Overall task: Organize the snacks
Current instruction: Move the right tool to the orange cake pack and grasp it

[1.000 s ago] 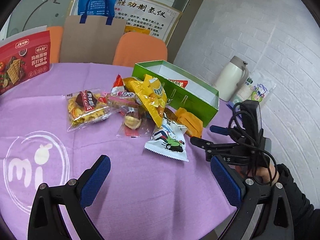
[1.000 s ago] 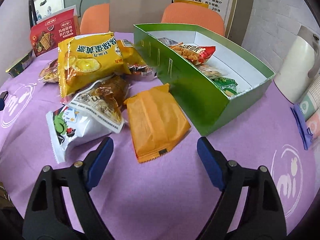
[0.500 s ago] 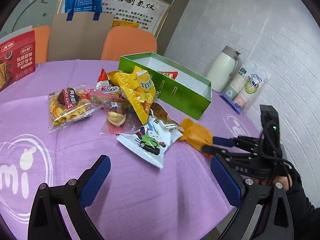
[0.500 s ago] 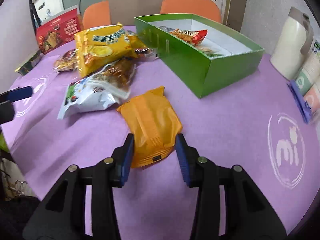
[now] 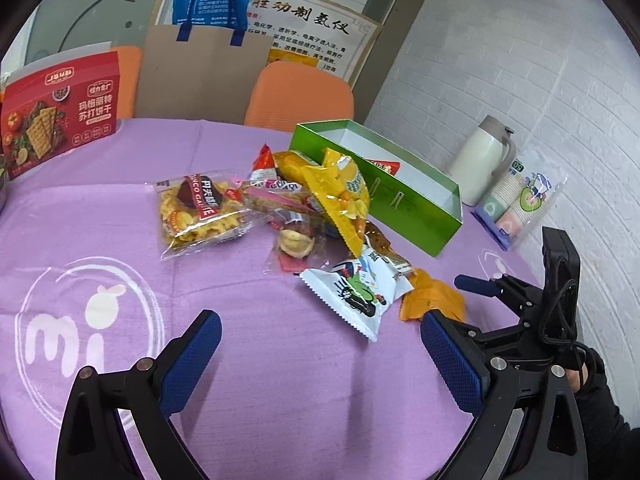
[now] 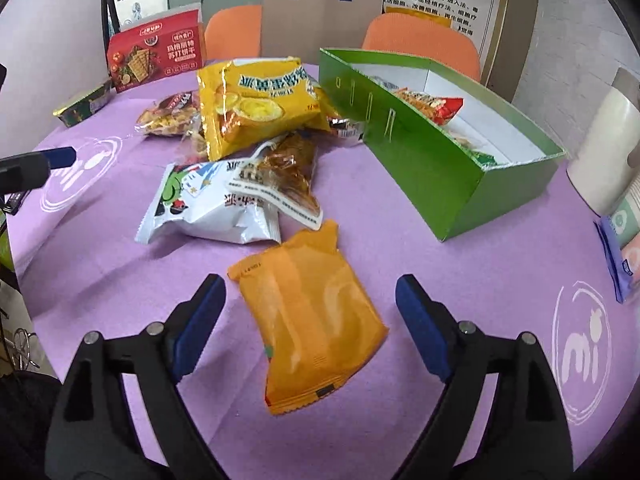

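1 green box [image 6: 436,168] sits toward the counter's [image 6: 460,320] far right edge, with at least 3 packets inside it. Loose on the purple counter I count 1 orange packet [image 6: 308,316], 1 white packet [image 6: 208,208] beside it, 1 clear brown-snack packet [image 6: 284,176] lying on the white one, 1 big yellow bag [image 6: 256,104], and 1 clear bag of yellow crisps [image 5: 200,208] further toward the left edge. A few smaller wrappers sit jumbled under the yellow bag; I cannot count them.

The right tool [image 6: 310,330] is spread wide, straddling the orange packet's near half, gripping nothing. The left tool [image 5: 320,360] is also spread wide over bare cloth, touching nothing.
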{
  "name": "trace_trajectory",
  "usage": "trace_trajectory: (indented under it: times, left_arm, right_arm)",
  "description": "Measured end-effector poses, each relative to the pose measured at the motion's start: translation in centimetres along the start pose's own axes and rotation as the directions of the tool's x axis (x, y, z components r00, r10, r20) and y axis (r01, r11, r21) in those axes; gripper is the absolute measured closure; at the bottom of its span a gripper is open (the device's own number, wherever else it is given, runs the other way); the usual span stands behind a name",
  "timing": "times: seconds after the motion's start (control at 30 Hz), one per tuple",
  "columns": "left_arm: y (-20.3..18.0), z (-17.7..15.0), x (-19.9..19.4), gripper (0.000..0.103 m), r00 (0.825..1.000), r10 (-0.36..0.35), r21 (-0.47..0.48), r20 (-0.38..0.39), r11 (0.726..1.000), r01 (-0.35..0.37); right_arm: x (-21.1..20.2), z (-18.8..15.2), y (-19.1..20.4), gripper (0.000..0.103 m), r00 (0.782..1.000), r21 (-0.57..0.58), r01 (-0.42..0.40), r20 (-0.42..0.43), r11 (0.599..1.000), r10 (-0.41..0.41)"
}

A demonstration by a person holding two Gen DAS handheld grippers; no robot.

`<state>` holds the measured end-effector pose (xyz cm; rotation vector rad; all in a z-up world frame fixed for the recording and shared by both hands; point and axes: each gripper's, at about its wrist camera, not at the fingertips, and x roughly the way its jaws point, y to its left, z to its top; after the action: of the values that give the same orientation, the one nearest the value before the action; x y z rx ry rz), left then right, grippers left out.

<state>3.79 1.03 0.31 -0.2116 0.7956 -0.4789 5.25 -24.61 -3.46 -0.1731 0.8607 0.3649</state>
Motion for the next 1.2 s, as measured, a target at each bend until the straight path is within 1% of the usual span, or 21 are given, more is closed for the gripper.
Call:
trace_trajectory:
  times: [0.03, 0.1, 0.13, 0.17, 0.23, 0.27, 0.3, 0.33, 0.4, 0.47, 0.53, 0.63, 0.8, 0.97, 1.07, 1.1, 1.2]
  left_arm:
    - [0.3, 0.0, 0.0, 0.002, 1.0, 0.003, -0.007, 0.0, 1.0, -0.003]
    - [0.9, 0.2, 0.4, 0.006, 1.0, 0.004, -0.012, -0.004, 1.0, -0.004]
    - [1.1, 0.5, 0.7, 0.007, 1.0, 0.006, -0.009, -0.008, 1.0, -0.006]
    - [1.2, 0.8, 1.1, 0.01, 1.0, 0.008, -0.001, -0.009, 1.0, -0.008]
    - [1.3, 1.7, 2.2, 0.017, 1.0, 0.011, 0.025, -0.011, 1.0, -0.011]
    - [1.4, 2.4, 3.0, 0.023, 1.0, 0.011, 0.037, -0.015, 0.999, -0.011]
    - [1.4, 2.9, 3.9, 0.03, 1.0, 0.015, 0.042, -0.022, 0.999, -0.014]
    - [1.5, 3.4, 4.8, 0.034, 0.999, 0.019, 0.044, -0.033, 0.999, -0.018]
    - [1.6, 4.2, 6.6, 0.049, 0.998, 0.015, 0.05, -0.065, 0.999, -0.012]
    - [1.7, 4.7, 8.3, 0.052, 0.996, 0.013, 0.06, -0.094, 0.998, -0.007]
    - [1.9, 5.0, 9.7, 0.052, 0.993, 0.018, 0.053, -0.118, 0.999, -0.012]
    - [1.8, 5.3, 10.7, 0.052, 0.99, -0.012, 0.035, -0.141, 0.999, 0.017]
    - [1.2, 5.8, 11.8, 0.052, 0.991, 0.009, 0.067, -0.135, 0.998, 0.0]
    - [1.2, 6.0, 12.5, 0.052, 0.989, -0.004, 0.06, -0.149, 0.998, 0.013]
    - [1.0, 5.8, 13.1, 0.049, 0.985, 0.012, 0.072, -0.17, 0.997, 0.0]
    - [0.8, 5.9, 13.1, 0.047, 0.986, 0.019, 0.079, -0.163, 0.997, -0.006]
    - [0.5, 5.9, 13.3, 0.048, 0.985, 0.031, 0.092, -0.168, 0.996, -0.016]
  right_arm:
    - [0.3, -0.2, 0.0, 0.028, 1.0, 0.019, -0.012, -0.023, 1.0, 0.012]
    - [0.1, -0.7, -0.2, 0.029, 0.999, 0.045, 0.014, -0.042, 0.999, -0.013]
    - [-0.1, -0.9, -0.4, 0.029, 0.999, 0.066, 0.006, -0.051, 0.998, -0.003]
    - [-0.5, -1.1, -0.6, 0.029, 0.998, 0.101, -0.027, -0.056, 0.994, 0.033]
    - [-1.1, -1.3, -0.8, 0.029, 0.994, 0.149, -0.09, -0.05, 0.985, 0.098]
    - [-1.4, -1.4, -0.9, 0.029, 0.992, 0.163, -0.11, -0.045, 0.98, 0.119]
    - [-1.6, -1.4, -0.9, 0.029, 0.992, 0.168, -0.109, -0.039, 0.98, 0.117]
    - [-1.8, -1.5, -0.8, 0.029, 0.994, 0.166, -0.098, -0.034, 0.981, 0.105]
    - [-1.7, -1.6, -0.7, 0.029, 0.995, 0.16, -0.081, -0.038, 0.984, 0.089]
    - [-1.4, -1.7, -0.7, 0.029, 0.996, 0.16, -0.071, -0.048, 0.985, 0.08]
    - [-1.2, -1.6, -0.7, 0.029, 0.995, 0.162, -0.072, -0.053, 0.984, 0.081]
    - [-0.9, -1.4, -0.8, 0.029, 0.996, 0.157, -0.067, -0.054, 0.985, 0.077]
    - [-0.9, -0.8, -0.4, 0.029, 0.997, 0.143, -0.057, -0.046, 0.988, 0.065]
    - [-1.0, -0.8, 0.1, 0.029, 0.998, 0.118, -0.039, -0.044, 0.992, 0.045]
    - [-0.7, -1.0, 0.1, 0.029, 0.997, 0.123, -0.035, -0.057, 0.992, 0.042]
    - [-0.6, -1.0, 0.2, 0.029, 0.997, 0.125, -0.037, -0.058, 0.992, 0.044]
    - [-0.3, -1.1, 0.3, 0.029, 0.998, 0.118, -0.028, -0.061, 0.993, 0.035]
